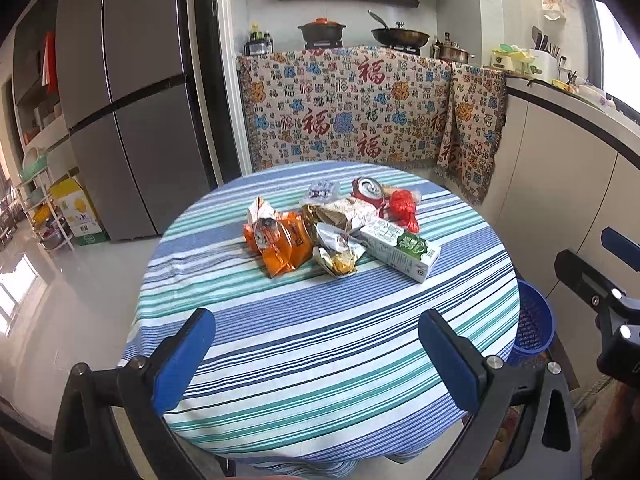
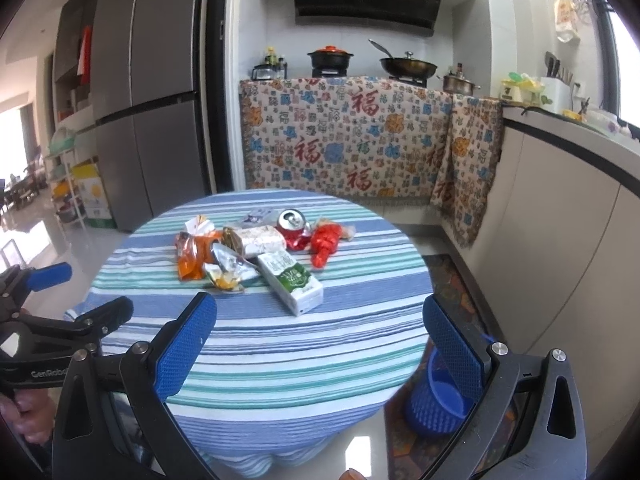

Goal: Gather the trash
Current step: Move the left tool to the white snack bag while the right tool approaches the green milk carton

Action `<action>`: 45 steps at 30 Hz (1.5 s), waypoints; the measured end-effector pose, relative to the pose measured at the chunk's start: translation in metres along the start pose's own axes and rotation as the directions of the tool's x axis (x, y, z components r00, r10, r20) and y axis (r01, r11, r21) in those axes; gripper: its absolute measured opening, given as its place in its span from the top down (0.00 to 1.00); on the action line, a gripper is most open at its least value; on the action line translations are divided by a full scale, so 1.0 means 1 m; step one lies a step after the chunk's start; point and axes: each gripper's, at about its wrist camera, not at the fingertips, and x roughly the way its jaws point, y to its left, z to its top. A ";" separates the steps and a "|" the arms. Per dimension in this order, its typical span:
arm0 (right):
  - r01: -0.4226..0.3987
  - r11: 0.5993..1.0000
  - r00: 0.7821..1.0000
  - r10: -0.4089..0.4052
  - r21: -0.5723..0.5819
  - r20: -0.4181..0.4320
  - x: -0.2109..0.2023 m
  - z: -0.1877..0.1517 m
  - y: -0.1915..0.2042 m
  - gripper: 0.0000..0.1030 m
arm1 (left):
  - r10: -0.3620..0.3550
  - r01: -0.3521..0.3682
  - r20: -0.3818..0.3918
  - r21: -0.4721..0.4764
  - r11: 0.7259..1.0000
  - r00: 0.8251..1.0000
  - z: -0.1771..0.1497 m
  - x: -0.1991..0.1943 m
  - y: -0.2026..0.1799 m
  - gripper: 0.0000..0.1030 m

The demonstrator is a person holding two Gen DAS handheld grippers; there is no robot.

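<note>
A pile of trash lies on the round striped table (image 1: pixel 320 340) (image 2: pixel 280 360): a green-white milk carton (image 1: pixel 400 250) (image 2: pixel 290 280), an orange wrapper (image 1: pixel 280 242) (image 2: pixel 192 258), a crumpled silver wrapper (image 1: pixel 338 248) (image 2: pixel 228 270), a crushed red can (image 1: pixel 366 192) (image 2: pixel 292 226), a red bag (image 1: pixel 404 208) (image 2: pixel 324 246) and a white packet (image 1: pixel 348 212) (image 2: pixel 260 240). My left gripper (image 1: pixel 316 354) is open and empty over the table's near side. My right gripper (image 2: pixel 320 346) is open and empty, also short of the pile.
A blue mesh waste basket (image 1: pixel 534 322) (image 2: pixel 440 400) stands on the floor right of the table. A cloth-draped counter (image 1: pixel 352 108) with pots is behind, a grey fridge (image 1: pixel 128 120) at left, cabinets (image 1: pixel 560 184) at right.
</note>
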 end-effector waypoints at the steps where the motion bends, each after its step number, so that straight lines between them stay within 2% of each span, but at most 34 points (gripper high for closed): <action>1: -0.014 1.000 1.000 0.014 -0.005 -0.005 0.007 -0.001 -0.001 0.00 | -0.007 0.007 -0.012 -0.005 1.000 1.000 -0.001 0.007 0.002 0.00; 5: -0.097 0.995 0.993 0.096 -0.006 -0.073 0.049 -0.011 -0.008 0.00 | -0.030 0.029 -0.073 -0.018 0.999 0.997 -0.006 0.043 0.008 0.00; 11: -0.149 0.989 0.966 0.142 -0.018 -0.216 0.125 -0.032 -0.019 0.01 | -0.026 0.026 -0.152 -0.004 1.000 0.988 -0.012 0.104 0.009 0.00; 16: -0.197 0.980 0.921 0.176 -0.023 -0.346 0.178 -0.050 -0.025 0.01 | -0.051 0.054 -0.215 0.009 0.998 0.975 -0.016 0.148 0.004 0.00; 20: -0.246 0.968 0.891 0.203 -0.056 -0.406 0.207 -0.054 -0.023 0.01 | -0.052 0.060 -0.251 0.027 0.998 0.966 -0.014 0.175 -0.002 0.00; 23: -0.264 0.961 0.874 0.206 -0.076 -0.440 0.225 -0.054 -0.022 0.10 | -0.047 0.057 -0.279 0.031 0.998 0.959 -0.013 0.193 -0.004 0.00; 24: -0.260 0.961 0.879 0.192 -0.100 -0.437 0.230 -0.053 -0.021 0.10 | -0.049 0.060 -0.285 0.029 0.998 0.957 -0.013 0.198 -0.004 0.00; 27: -0.281 0.952 0.875 0.204 -0.118 -0.440 0.241 -0.047 -0.018 0.10 | -0.055 0.064 -0.269 0.023 0.998 0.962 -0.010 0.203 -0.003 0.00; 36: -0.322 0.935 0.879 0.236 -0.151 -0.415 0.272 -0.035 -0.009 0.01 | -0.036 0.039 -0.247 0.006 0.999 0.968 0.012 0.230 -0.001 0.00; 45: -0.349 0.923 0.868 0.253 -0.164 -0.427 0.290 -0.025 -0.003 0.01 | -0.022 0.022 -0.242 0.000 1.000 0.970 0.021 0.240 -0.001 0.00</action>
